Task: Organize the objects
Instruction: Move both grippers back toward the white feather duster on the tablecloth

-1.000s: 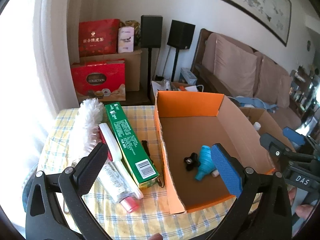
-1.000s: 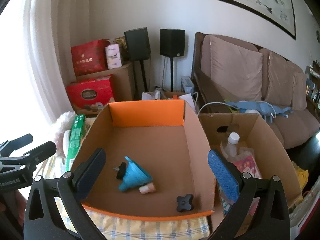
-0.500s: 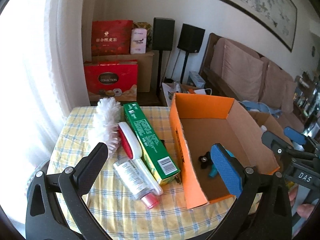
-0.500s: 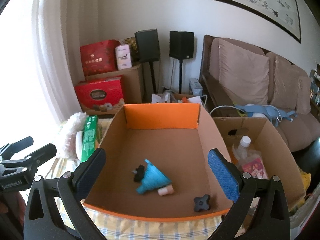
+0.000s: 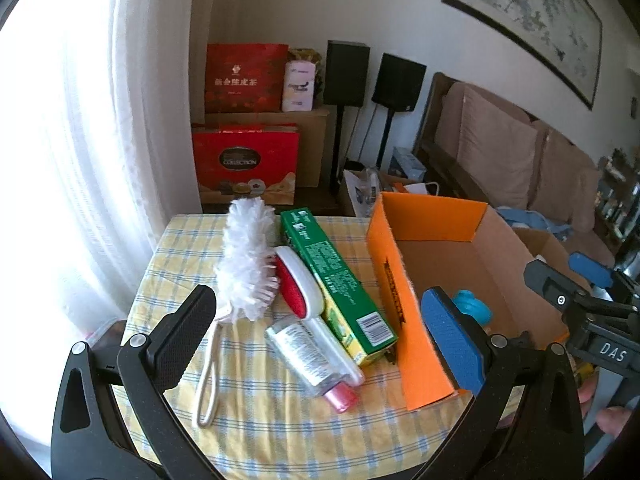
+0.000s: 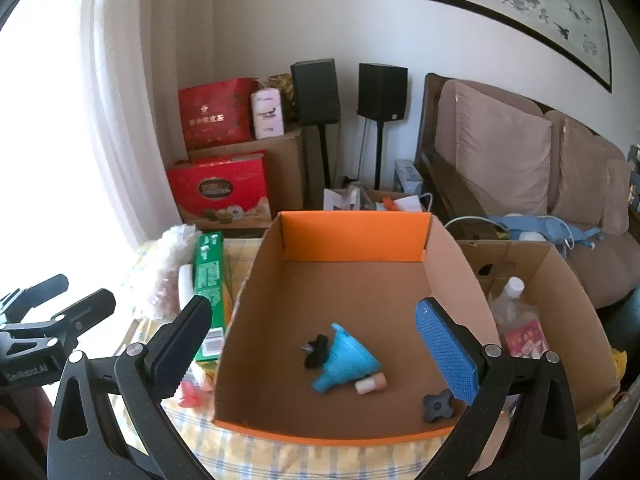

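Note:
An orange cardboard box stands on the checked tablecloth. Inside lie a blue funnel, a black knob, a second black knob and a small pale cap. Left of the box lie a white fluffy brush, a red-and-white brush, a green carton and a clear tube with a pink cap. My left gripper hangs open above the tube and carton. My right gripper hangs open over the box's front part.
A brown cardboard box holding a bottle and packets stands right of the table. Red gift boxes, two black speakers on stands and a sofa lie beyond. A curtain hangs at the left.
The left gripper has swung left and back, away from the box, and now faces the loose items on the cloth. The right gripper has drawn back slightly. Both stay open.

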{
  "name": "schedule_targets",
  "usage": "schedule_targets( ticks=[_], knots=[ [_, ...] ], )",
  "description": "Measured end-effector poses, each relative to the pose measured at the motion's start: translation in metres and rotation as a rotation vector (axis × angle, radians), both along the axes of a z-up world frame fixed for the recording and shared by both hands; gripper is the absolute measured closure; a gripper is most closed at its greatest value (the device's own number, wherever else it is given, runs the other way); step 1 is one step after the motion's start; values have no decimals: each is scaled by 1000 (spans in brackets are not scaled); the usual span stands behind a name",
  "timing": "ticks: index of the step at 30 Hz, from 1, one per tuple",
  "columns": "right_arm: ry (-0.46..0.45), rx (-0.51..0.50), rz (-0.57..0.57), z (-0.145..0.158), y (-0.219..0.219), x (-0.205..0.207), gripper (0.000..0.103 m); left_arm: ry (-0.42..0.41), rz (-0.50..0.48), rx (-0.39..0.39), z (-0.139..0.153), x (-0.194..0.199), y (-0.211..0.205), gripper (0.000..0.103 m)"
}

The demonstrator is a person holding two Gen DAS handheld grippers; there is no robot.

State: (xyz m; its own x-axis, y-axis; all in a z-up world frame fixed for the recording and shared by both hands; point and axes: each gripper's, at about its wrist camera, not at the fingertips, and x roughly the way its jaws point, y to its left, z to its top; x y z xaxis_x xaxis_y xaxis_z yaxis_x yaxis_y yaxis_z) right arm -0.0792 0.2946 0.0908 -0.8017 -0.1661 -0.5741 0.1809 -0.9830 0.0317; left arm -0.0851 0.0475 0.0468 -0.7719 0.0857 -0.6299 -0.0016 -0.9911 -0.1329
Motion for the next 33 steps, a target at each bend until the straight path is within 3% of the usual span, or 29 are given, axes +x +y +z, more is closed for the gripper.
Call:
schedule_targets(
  ticks=[20,33],
  knots=[
    [-26,-6,102,-8,-61,-10,0,-44,80,-42,-15,0,-63,1],
    [-29,30,174,-17,-100,-13,0,-102,124,-37,-46,-6,-100,1]
  ],
)
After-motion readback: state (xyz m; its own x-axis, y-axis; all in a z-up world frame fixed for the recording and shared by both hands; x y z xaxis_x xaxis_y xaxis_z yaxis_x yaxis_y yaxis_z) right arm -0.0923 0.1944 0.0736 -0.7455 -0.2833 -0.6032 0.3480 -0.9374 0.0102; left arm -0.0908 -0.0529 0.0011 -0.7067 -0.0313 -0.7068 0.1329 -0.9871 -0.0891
